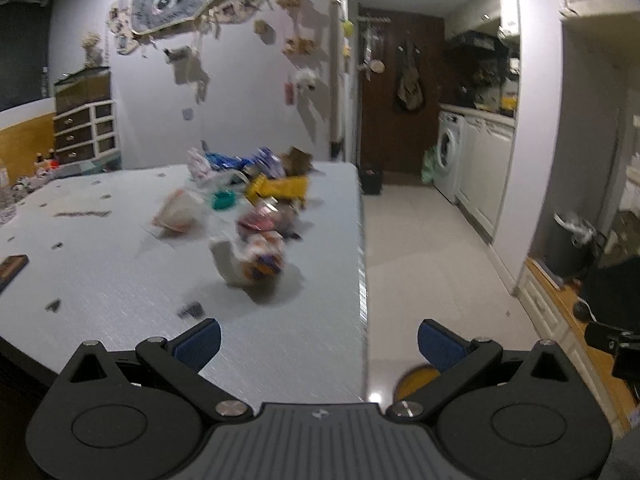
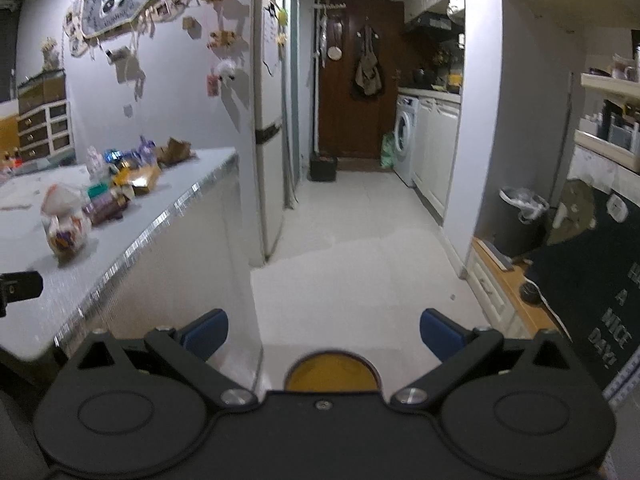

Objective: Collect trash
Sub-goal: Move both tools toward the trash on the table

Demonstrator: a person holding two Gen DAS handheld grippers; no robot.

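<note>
While trash litters the table, both grippers hover level, spread wide.

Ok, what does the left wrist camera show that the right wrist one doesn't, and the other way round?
Only the left wrist view shows the dark flat item at the table's left edge and the small dark scraps near the gripper. Only the right wrist view shows the fridge, the open shelves and the black lettered board. Both show the trash pile on the table, the lined bin, the washing machine, the brown door, and an open, empty gripper: left, right.
</note>
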